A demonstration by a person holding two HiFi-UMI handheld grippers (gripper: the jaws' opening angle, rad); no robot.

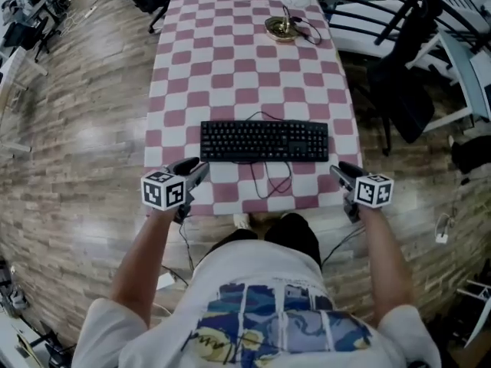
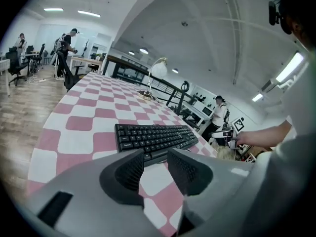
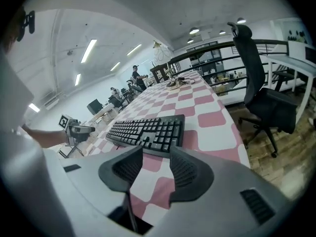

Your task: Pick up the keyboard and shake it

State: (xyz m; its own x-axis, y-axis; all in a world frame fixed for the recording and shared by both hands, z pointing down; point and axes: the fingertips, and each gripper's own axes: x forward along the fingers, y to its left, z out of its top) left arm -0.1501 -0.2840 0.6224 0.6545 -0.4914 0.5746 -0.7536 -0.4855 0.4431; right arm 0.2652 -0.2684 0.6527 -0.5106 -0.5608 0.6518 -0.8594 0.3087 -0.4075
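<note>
Black full-size keyboard lies flat on the pink-and-white checked table, near its front edge, thin black cable looping toward the person. Left gripper just off the keyboard's left end, jaws apart, nothing between. Right gripper off its right end, jaws apart, empty.

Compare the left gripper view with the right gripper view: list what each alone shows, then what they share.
Left gripper view only: the right tool from outside, past the keyboard. Right gripper view only: the left tool from outside, and a black office chair beside the table. Both: the keyboard flat on the checkered table, untouched, the lamp at its far end, and open, empty jaws up front.
</note>
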